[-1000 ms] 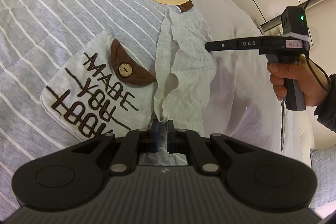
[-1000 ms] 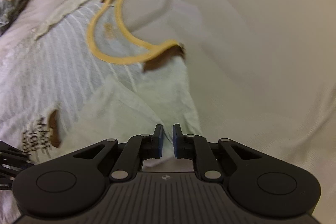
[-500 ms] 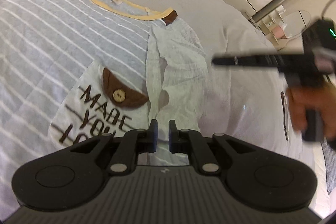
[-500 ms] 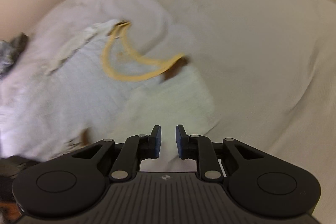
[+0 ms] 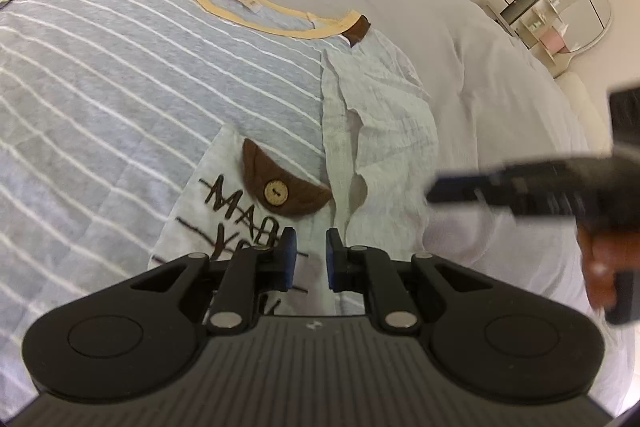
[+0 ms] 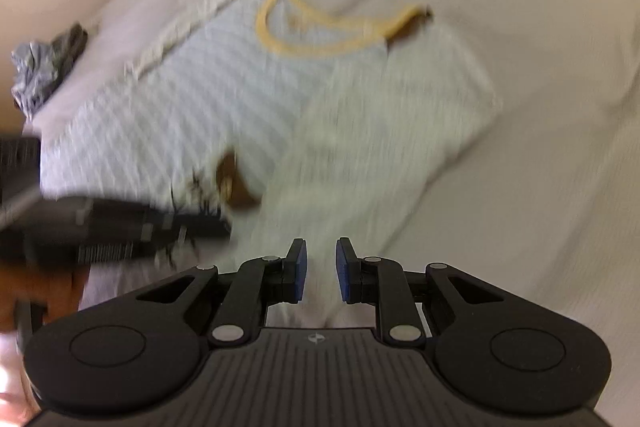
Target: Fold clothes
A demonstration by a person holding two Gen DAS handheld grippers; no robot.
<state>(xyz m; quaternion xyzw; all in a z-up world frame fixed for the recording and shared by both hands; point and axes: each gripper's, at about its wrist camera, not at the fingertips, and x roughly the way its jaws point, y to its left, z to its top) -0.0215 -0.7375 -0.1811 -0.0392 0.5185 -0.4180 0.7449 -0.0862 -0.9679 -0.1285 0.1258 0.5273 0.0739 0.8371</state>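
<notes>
You have one shirt [image 5: 132,95] to fold, and it lies flat on the white bed sheet [image 5: 500,75]. It is soft grey cloth with thin white stripes. One yellow band [image 5: 260,23] runs round the neck in a curve, with two small brown tabs at its ends. The sleeve [image 5: 384,131] on the side near your right hand is pale, crinkly cloth, and it is folded in over the shirt's edge. There is one pale pocket patch [image 5: 192,227] with dark letters on it. On the patch sits one brown flap [image 5: 288,187] shaped like a half moon, with one round wooden-looking button [image 5: 276,192].

Your left gripper [image 5: 307,259] hangs over the pocket patch. Its two fingers stand a little way apart, and nothing is pinched between them. Your right gripper [image 6: 321,273] is over the folded sleeve. Its two fingers also stand a small way apart, with nothing between them. The pads on all four fingers are blue.

In the right wrist view, one dark crumpled cloth [image 6: 44,67] lies at the far edge of the bed. That view is blurry.
</notes>
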